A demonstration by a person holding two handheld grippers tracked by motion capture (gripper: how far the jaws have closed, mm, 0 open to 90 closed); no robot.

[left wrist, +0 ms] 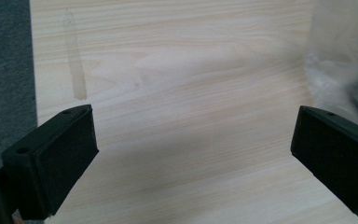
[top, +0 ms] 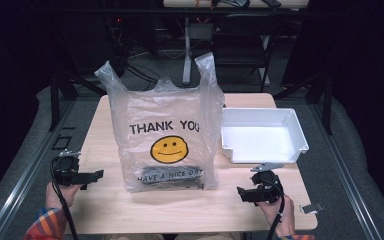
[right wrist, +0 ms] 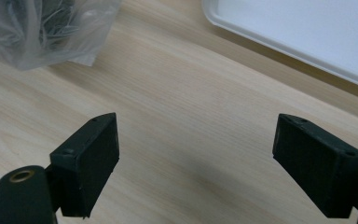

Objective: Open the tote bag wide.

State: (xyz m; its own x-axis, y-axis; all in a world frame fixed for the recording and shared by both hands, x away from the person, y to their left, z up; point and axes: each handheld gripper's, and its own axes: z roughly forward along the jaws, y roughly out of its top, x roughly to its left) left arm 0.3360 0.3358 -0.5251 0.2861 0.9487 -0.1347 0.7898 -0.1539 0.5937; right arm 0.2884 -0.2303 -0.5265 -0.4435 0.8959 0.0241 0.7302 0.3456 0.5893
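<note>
One plastic bag [top: 165, 135] between grippers, white tray [top: 263, 136] beside.

One fixed camera overhead, one riding camera low on each gripper.

The high view looks forward and down from the person's side, far enough back to take in the whole counter [top: 190, 205], the plastic bag [top: 167, 135] standing mid-counter and the white tray [top: 262, 136] beside it. The left gripper view sits close over the wood, looking out between its spread fingers [left wrist: 51, 158], with the bag's edge [left wrist: 345, 60] past the right one. The right gripper view is just as near, bag corner [right wrist: 42, 32] beyond its left finger [right wrist: 86, 163], tray rim [right wrist: 279, 39] beyond the right. All three views share the bag; high and right views share the tray.
</note>
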